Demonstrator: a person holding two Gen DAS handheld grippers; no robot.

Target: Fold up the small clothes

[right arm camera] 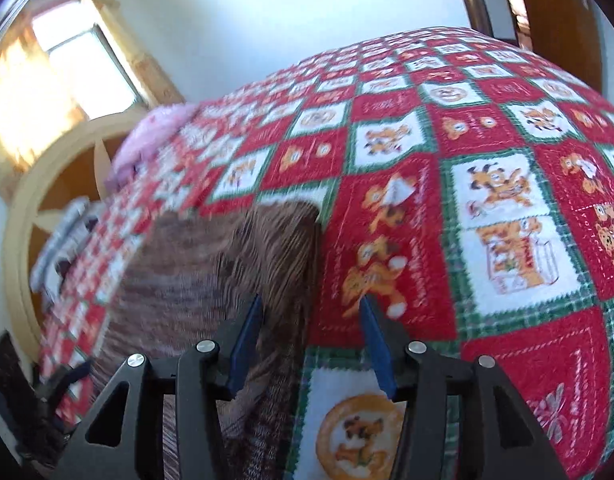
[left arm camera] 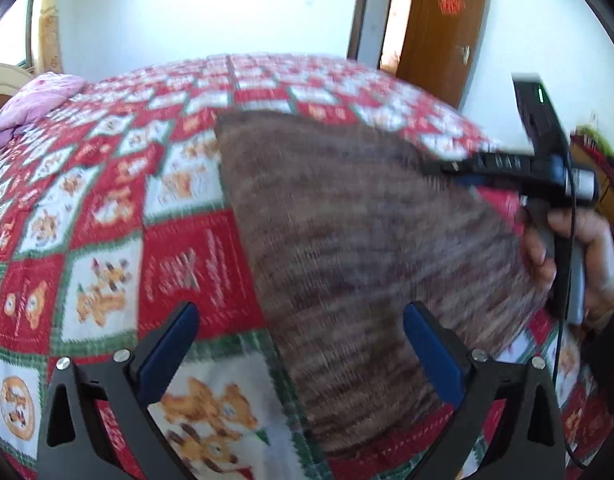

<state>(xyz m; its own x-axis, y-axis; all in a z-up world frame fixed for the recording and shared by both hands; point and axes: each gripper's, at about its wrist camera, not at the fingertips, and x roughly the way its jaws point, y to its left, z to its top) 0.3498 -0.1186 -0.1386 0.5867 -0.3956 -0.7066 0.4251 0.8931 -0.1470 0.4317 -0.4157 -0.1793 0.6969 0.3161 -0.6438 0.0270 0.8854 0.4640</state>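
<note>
Our left gripper (left arm camera: 301, 354) hovers with fingers apart, gripping nothing. Our right gripper (right arm camera: 311, 344) is likewise parted, clamping nothing. The brown knit garment (left arm camera: 347, 220) lies on the patchwork quilt (left arm camera: 107, 200), apparently folded over once; we judge further folds and squaring remain.

white walls (left arm camera: 211, 8), sunlit window (right arm camera: 87, 64), wooden door (left arm camera: 443, 32), quilted bed (right arm camera: 487, 140)

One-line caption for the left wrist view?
Open left gripper over a brown knit garment lying on a red patchwork quilt, right gripper at its far edge.
</note>
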